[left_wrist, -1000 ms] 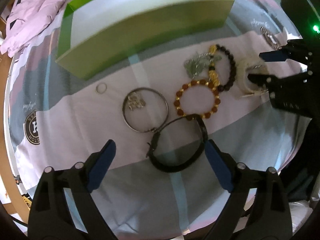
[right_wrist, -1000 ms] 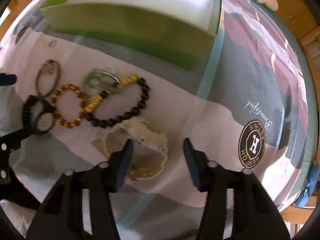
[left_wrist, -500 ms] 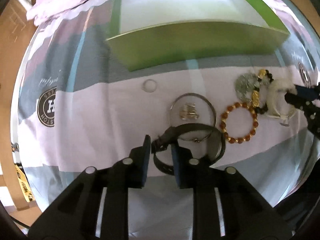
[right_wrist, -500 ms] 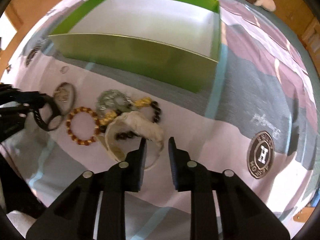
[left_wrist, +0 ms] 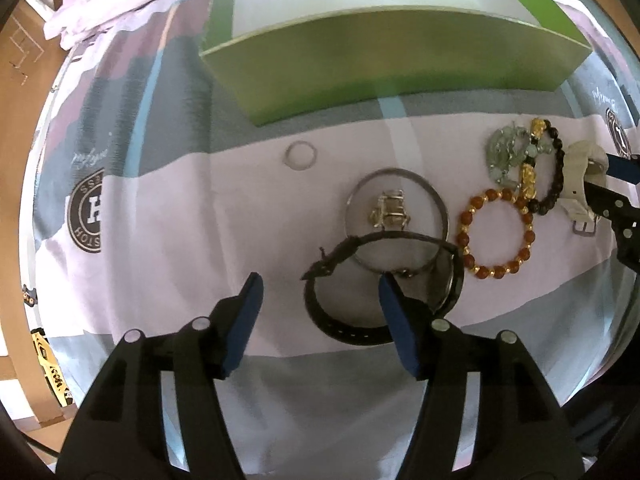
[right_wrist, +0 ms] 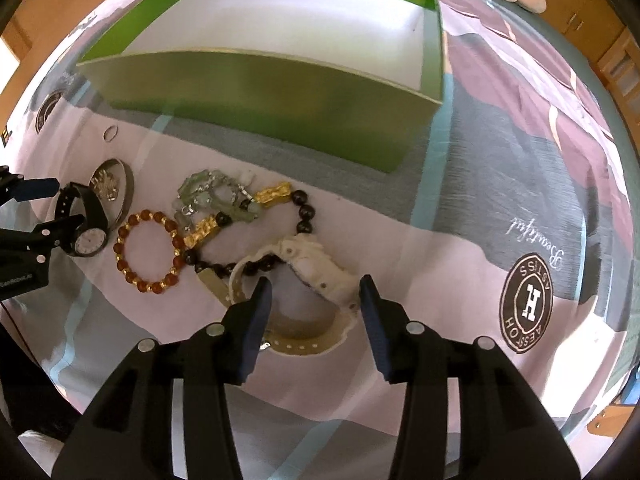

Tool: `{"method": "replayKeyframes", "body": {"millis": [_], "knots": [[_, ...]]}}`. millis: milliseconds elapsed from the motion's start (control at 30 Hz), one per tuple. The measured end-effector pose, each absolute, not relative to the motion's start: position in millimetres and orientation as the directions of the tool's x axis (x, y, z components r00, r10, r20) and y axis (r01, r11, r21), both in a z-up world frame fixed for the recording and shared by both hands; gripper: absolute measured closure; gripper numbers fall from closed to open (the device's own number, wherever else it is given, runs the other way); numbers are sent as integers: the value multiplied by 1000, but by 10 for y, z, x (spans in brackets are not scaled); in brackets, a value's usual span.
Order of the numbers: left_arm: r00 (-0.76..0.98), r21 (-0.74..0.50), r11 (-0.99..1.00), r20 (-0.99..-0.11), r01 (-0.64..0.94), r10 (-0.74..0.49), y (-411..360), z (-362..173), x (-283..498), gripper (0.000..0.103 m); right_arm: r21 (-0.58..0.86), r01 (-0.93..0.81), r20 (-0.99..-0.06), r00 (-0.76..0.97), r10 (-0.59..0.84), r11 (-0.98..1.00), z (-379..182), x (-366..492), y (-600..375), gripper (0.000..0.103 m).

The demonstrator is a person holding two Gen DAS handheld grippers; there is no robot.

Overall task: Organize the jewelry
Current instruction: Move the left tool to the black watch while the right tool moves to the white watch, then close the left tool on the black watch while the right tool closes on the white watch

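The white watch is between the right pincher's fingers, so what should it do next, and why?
Probably close the right gripper on the white watch. Its jaws stand open astride the strap, nothing is gripped, and the green box behind is empty.

Green box (right_wrist: 256, 92), white inside; black watch (left_wrist: 384, 280), cream watch (right_wrist: 316, 276), amber/gold beads (right_wrist: 148, 252), pink/grey sheet (left_wrist: 180, 216).

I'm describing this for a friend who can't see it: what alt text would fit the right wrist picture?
An open right gripper with blue fingers straddles a white watch on a patterned sheet. Left of it lie an amber bead bracelet, a dark bead bracelet and a black watch, before an empty green box.
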State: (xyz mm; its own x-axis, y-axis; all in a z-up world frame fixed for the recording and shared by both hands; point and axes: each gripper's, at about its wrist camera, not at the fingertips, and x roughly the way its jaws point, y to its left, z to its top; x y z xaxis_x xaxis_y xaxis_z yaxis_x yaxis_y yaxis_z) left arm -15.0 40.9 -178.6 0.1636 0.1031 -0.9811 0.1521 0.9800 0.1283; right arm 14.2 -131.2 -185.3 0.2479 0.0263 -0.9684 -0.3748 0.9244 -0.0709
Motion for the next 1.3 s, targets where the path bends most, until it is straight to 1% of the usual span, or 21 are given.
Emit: {"method": "replayKeyframes", "body": {"millis": [67, 133, 200, 300, 333, 367, 400, 533, 600, 667, 767, 867, 933, 1033, 1067, 1133, 1167, 1200, 1233, 1267, 1300], "knots": [[164, 130, 979, -981, 156, 104, 381, -1798, -181, 42, -76, -376, -968, 251, 23, 924, -1863, 148, -1309, 57], [162, 119, 980, -982, 161, 93, 396, -1805, -173, 52, -72, -373, -968, 250, 26, 925, -1869, 163, -1327, 57], [157, 102, 982, -985, 161, 77, 348, -1803, -179, 70, -72, -368, -968, 250, 24, 927, -1870, 129, -1321, 57], [160, 93, 984, -985, 153, 68, 288, -1795, -168, 78, -77, -362, -968, 252, 18, 929, -1868, 124, -1329, 58], [163, 94, 984, -984, 150, 70, 314, -1810, -165, 80, -72, -360, -968, 252, 23, 930, -1874, 133, -1341, 61], [166, 95, 985, -984, 145, 71, 357, -1814, -154, 86, -78, -358, -967, 253, 17, 930, -1881, 146, -1356, 69], [168, 94, 986, -983, 141, 70, 395, -1817, -140, 88, -92, -356, -965, 263, 5, 930, -1885, 164, -1364, 73], [170, 97, 987, -983, 130, 74, 453, -1880, -81, 86, -93, -353, -965, 261, 2, 931, -1901, 193, -1381, 74], [181, 132, 981, -978, 140, 106, 537, -1888, -81, 73, -98, -352, -968, 251, -6, 931, -1933, 215, -1386, 73], [197, 183, 972, -969, 148, 152, 491, -1907, -89, 65, -107, -354, -967, 254, -15, 929, -1949, 230, -1383, 73], [197, 195, 970, -966, 143, 165, 496, -1920, -58, 59, -116, -358, -966, 259, -21, 927, -1961, 224, -1368, 73], [203, 215, 968, -961, 129, 187, 527, -1933, -30, 47, -115, -354, -966, 258, -22, 928, -1981, 226, -1344, 73], [207, 224, 966, -959, 129, 194, 531, -1933, -9, 46, -116, -354, -966, 259, -22, 928, -1983, 222, -1338, 73], [212, 212, 969, -960, 126, 182, 599, -1931, 21, 48, -119, -354, -965, 262, -24, 928, -1984, 213, -1334, 73], [212, 207, 970, -961, 125, 178, 625, -1960, 3, 51, -119, -354, -965, 263, -24, 928, -1984, 210, -1332, 73], [209, 169, 977, -968, 129, 140, 621, -1961, -27, 66, -112, -353, -964, 266, -15, 929, -1970, 201, -1332, 73], [203, 132, 982, -974, 132, 104, 621, -1955, -35, 82, -103, -351, -963, 268, -6, 931, -1947, 197, -1346, 75], [202, 117, 984, -975, 131, 89, 617, -1946, -42, 89, -85, -349, -964, 267, 12, 933, -1924, 200, -1361, 79], [205, 116, 985, -975, 127, 88, 622, -1931, -37, 90, -63, -346, -964, 262, 32, 936, -1898, 204, -1378, 81], [210, 116, 986, -974, 120, 89, 639, -1915, -26, 98, -32, -344, -964, 259, 62, 938, -1865, 208, -1389, 82], [211, 111, 987, -974, 114, 85, 651, -1906, -22, 98, -19, -343, -962, 264, 77, 939, -1834, 210, -1394, 83]]}}
